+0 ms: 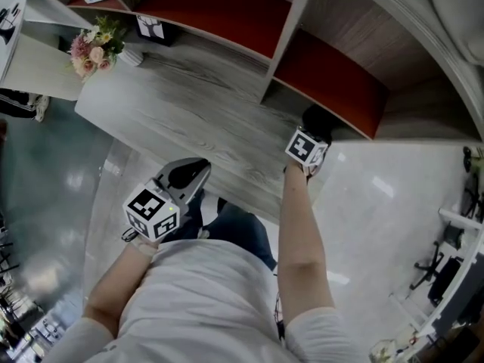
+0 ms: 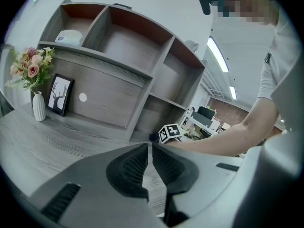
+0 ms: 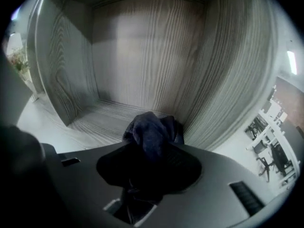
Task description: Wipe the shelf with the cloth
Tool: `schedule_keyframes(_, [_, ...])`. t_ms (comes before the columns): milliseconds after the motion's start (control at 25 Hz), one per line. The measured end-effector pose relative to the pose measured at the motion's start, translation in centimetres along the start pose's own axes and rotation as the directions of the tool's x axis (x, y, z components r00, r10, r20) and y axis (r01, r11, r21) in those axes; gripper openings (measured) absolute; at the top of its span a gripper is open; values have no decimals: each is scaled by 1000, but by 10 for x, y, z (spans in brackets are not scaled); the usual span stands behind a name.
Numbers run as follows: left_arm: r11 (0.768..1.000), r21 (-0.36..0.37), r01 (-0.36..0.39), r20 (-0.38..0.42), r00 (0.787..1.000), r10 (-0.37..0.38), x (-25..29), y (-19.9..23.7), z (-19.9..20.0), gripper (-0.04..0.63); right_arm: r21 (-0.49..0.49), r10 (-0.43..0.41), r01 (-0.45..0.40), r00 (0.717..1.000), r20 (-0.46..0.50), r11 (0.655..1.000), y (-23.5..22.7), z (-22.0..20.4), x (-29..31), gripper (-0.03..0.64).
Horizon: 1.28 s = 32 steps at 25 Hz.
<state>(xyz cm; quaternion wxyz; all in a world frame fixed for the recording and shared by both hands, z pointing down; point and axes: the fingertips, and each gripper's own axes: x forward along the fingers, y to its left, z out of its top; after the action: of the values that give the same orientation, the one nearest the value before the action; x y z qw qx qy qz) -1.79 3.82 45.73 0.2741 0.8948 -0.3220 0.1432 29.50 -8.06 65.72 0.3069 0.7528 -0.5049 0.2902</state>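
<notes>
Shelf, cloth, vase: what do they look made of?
The shelf looks like matte grey laminate or wood, going by the even grain lines. The cloth is soft dark blue fabric, bunched in folds. The vase is smooth and white, probably ceramic, possibly plastic.

Left gripper (image 2: 147,147) closed, empty; right gripper (image 1: 316,131) tight on cloth (image 3: 151,133).

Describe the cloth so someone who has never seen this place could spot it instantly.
Start at the grey wooden shelf unit and go to its lower right-hand cubby. There the right tongs are shut on a bunched dark blue cloth, the only dark, soft thing against the pale wood grain.
</notes>
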Motion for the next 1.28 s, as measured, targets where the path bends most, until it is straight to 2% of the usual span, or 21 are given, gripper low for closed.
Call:
schedule_keyframes(120, [1000,-5,-3,-2,1000,3,-2,3,-2,18,-21,25,-25,1000,-3,999,10,-6,-7,141])
schedule_keyframes(400, [999,-26,-28,1,1000,28,-12,13,-9,18,-107,153,-149,988,23,983,60,0,-8,138])
schedule_keyframes(600, [998,-34,-45,3,999,45,-16,12,-13,18,-154,275,-266,960,42,952,96,14,-4,138])
schedule_keyframes(760, [998,-39,-51,-3,999,51,-18,10,-19,18,-180,323,-311,945,42,933,114,23,2,137])
schedule_keyframes(840, [997,-43,-56,-8,998,56,-19,10,-22,18,-202,366,-348,929,55,916,128,29,2,135])
schedule_keyframes(1000, [996,-54,-68,-8,998,67,-19,10,-24,18,-180,452,-435,889,67,882,148,39,2,127])
schedule_keyframes(1120, [996,-57,-72,-9,997,72,-19,8,-26,18,-198,497,-475,865,74,857,159,44,2,127])
schedule_keyframes(1280, [995,-62,-80,-11,997,79,-19,7,-28,18,-113,523,-514,848,80,851,161,49,2,119])
